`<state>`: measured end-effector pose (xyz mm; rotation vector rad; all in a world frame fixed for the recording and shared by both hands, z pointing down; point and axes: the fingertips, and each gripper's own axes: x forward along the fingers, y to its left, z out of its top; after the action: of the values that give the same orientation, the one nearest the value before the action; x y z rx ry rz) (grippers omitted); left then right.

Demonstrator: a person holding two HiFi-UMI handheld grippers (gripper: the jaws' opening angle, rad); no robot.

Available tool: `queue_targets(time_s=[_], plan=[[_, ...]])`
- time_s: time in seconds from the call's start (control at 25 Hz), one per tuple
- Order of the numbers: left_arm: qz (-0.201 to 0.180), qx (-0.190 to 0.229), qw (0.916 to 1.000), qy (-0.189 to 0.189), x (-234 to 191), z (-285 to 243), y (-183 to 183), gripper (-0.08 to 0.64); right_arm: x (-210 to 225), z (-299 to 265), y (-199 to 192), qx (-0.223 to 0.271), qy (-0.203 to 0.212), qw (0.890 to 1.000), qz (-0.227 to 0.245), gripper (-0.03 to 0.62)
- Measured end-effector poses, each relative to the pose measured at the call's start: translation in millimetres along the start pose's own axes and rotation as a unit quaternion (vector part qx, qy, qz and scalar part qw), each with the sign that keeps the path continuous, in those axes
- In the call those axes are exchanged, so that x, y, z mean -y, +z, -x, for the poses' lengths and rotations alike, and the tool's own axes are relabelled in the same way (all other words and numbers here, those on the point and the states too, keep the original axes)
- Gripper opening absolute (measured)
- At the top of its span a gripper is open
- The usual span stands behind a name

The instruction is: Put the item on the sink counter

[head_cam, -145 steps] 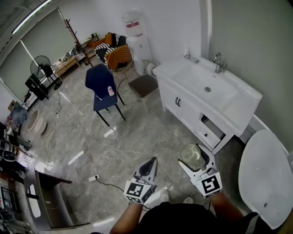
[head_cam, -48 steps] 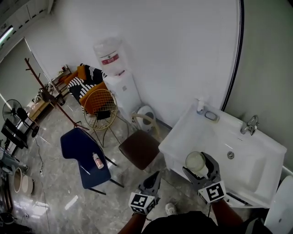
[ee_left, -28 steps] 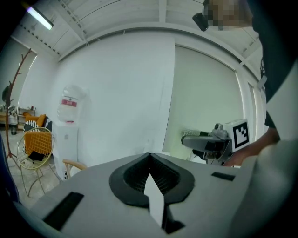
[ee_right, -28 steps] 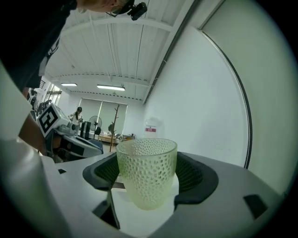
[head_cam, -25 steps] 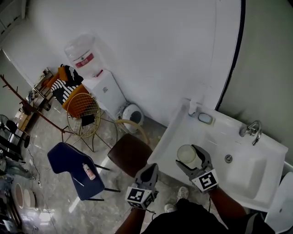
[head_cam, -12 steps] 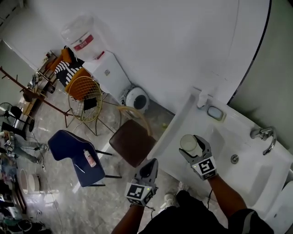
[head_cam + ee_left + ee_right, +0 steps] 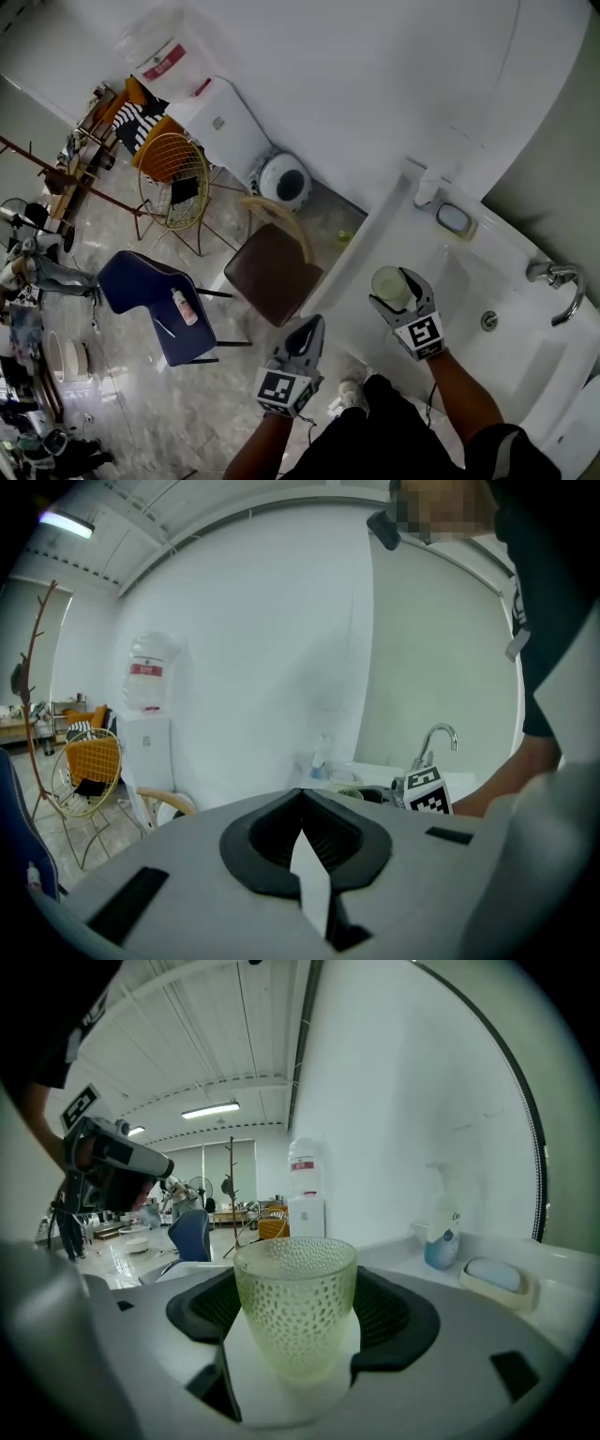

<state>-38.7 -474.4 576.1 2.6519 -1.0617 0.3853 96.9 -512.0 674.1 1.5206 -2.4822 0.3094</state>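
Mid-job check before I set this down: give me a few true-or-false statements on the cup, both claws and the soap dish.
1. The right claw grips a dimpled glass cup. True.
2. The glass cup lies on its side between the jaws. False: it stands upright, mouth up.
3. The left claw is shut and holds nothing. True.
4. The soap dish sits on the blue chair. False: it rests on the sink counter, beside the soap bottle.

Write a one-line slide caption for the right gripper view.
Right gripper holds a dimpled green glass cup upright, with a bottle and soap dish on the white counter beyond.
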Motion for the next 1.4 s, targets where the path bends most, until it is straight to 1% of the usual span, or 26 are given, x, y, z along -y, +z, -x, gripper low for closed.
queue_targets(time_s=[0.12, 0.24, 0.32, 0.36, 0.44, 0.6, 0.68, 0.76, 0.88, 0.92, 1.04, 1.08, 1.2, 1.28, 1.4], plan=[[0.006, 0.002, 1.0000, 0.005, -1, -7, 1, 0.013, -2, -1, 4, 0.010, 0.004, 1.000, -0.009, 0.382], [0.012, 0.003, 0.9999, -0.002, 8, -16, 2, 0.013, 3, 3, 1, 0.015, -0.001, 1.000, -0.010, 0.388], [0.009, 0.005, 0.9999, -0.006, 10, -17, 7, 0.013, 4, 2, -8, 0.012, -0.002, 1.000, -0.005, 0.476], [0.006, 0.007, 0.9999, -0.007, 11, -17, 11, 0.013, 4, 3, -10, 0.013, -0.004, 1.000, 0.000, 0.500], [-0.003, 0.015, 0.9998, -0.010, 13, -17, 18, 0.013, 3, 11, -3, 0.021, -0.010, 1.000, 0.003, 0.500], [-0.011, 0.032, 0.9993, -0.014, 17, -13, 33, 0.013, -2, 40, 29, 0.043, -0.014, 0.999, 0.009, 0.481], [-0.014, 0.037, 0.9991, -0.015, 18, -11, 36, 0.013, -8, 54, 46, 0.058, -0.013, 0.998, 0.019, 0.455], [-0.012, 0.039, 0.9990, -0.018, 18, -9, 38, 0.012, -14, 67, 68, 0.072, -0.017, 0.997, 0.030, 0.405], [-0.008, 0.040, 0.9988, -0.027, 17, -12, 41, 0.012, -20, 84, 98, 0.089, -0.039, 0.994, 0.047, 0.313], [-0.010, 0.044, 0.9985, -0.031, 17, -13, 45, 0.012, -22, 89, 107, 0.095, -0.048, 0.993, 0.053, 0.269], [-0.020, 0.055, 0.9975, -0.039, 16, -17, 59, 0.014, -27, 103, 132, 0.115, -0.068, 0.989, 0.066, 0.194], [-0.023, 0.062, 0.9970, -0.040, 14, -19, 65, 0.012, -28, 107, 140, 0.123, -0.075, 0.987, 0.067, 0.180], [-0.032, 0.083, 0.9945, -0.054, 13, -21, 86, 0.012, -30, 119, 162, 0.149, -0.100, 0.981, 0.071, 0.109], [-0.033, 0.090, 0.9933, -0.065, 18, -17, 93, 0.013, -33, 127, 171, 0.151, -0.113, 0.979, 0.077, 0.071], [-0.030, 0.096, 0.9916, -0.081, 26, -10, 96, 0.012, -38, 137, 179, 0.150, -0.131, 0.976, 0.087, 0.037]])
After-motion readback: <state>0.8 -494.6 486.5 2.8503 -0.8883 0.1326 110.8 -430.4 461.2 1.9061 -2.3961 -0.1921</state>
